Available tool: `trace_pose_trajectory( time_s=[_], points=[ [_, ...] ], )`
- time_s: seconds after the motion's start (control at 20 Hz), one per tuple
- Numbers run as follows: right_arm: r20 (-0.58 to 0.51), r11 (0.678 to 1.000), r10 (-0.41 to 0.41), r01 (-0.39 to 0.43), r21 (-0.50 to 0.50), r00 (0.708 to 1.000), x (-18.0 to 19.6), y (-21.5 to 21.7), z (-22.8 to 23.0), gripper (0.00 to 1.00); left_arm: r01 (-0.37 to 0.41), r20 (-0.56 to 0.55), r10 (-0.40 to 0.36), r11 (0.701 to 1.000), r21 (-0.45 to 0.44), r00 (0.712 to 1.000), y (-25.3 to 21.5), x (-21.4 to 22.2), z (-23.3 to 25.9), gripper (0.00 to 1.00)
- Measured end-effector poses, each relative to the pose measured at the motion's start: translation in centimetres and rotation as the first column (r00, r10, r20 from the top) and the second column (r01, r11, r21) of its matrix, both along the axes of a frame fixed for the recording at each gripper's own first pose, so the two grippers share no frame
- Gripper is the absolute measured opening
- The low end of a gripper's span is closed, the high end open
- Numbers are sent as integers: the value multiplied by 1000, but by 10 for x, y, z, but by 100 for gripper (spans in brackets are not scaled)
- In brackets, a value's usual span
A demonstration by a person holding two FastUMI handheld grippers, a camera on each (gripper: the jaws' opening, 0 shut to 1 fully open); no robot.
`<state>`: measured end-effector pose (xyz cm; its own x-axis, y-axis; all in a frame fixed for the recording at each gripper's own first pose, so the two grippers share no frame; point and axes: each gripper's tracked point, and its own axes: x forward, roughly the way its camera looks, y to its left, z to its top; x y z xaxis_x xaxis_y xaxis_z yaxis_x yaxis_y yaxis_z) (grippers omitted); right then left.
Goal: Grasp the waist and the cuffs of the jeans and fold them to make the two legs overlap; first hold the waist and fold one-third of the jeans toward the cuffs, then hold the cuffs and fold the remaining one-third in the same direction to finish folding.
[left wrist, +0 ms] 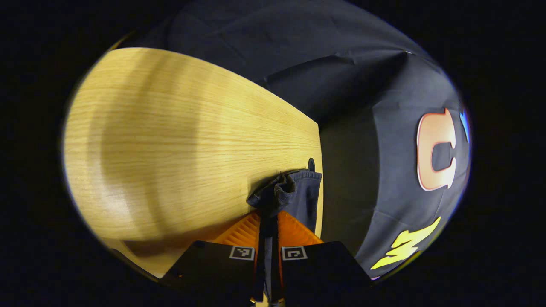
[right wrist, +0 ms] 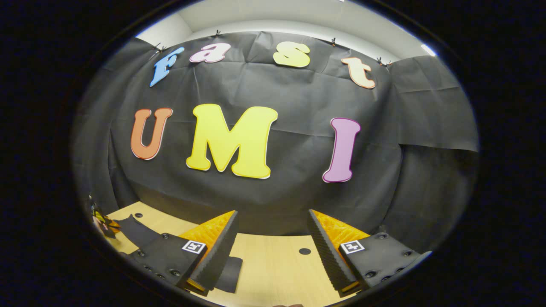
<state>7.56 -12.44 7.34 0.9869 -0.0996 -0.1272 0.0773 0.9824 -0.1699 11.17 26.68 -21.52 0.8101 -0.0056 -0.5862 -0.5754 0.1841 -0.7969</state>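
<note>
In the left gripper view, my left gripper (left wrist: 268,213) is shut on a bunched end of the dark blue jeans (left wrist: 298,192), close to the right edge of the wooden table (left wrist: 170,149). Whether that end is waist or cuff I cannot tell. In the right gripper view, my right gripper (right wrist: 273,212) stands open above the table (right wrist: 273,264) with nothing between its fingers. A dark piece of the jeans (right wrist: 230,275) lies on the wood just behind its left finger, and a dark strip (right wrist: 136,232) runs off to the far left.
A small round hole (left wrist: 311,164) sits in the tabletop near the edge beside the held cloth; in the right gripper view a round hole (right wrist: 304,251) lies ahead. The black cloth wall (right wrist: 273,196) rises behind the table. The other gripper (right wrist: 102,221) shows far left.
</note>
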Motion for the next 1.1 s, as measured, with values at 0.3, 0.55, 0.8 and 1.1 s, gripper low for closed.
trace_pose_trajectory(
  time_s=[0.3, 0.55, 0.8, 1.1],
  points=[
    [-11, 1000, -13, 13, 5, 1000, -2, -7, 1, 99, 55, -30, -52, 992, 117, 998, 0, 1, 4, 3],
    [-6, 1000, -27, 27, 14, 1000, -5, -16, 6, 98, 83, 13, -89, 966, 245, 996, -6, 9, 45, 3],
    [-10, 997, -49, 49, 62, 999, -7, -31, 4, 99, 155, 72, -210, 874, 461, 975, -39, 18, 114, 3],
    [-6, 991, -81, 81, 103, 997, -21, -57, 6, 98, 181, 153, -319, 802, 569, 935, -82, 31, 179, 3]
  ],
)
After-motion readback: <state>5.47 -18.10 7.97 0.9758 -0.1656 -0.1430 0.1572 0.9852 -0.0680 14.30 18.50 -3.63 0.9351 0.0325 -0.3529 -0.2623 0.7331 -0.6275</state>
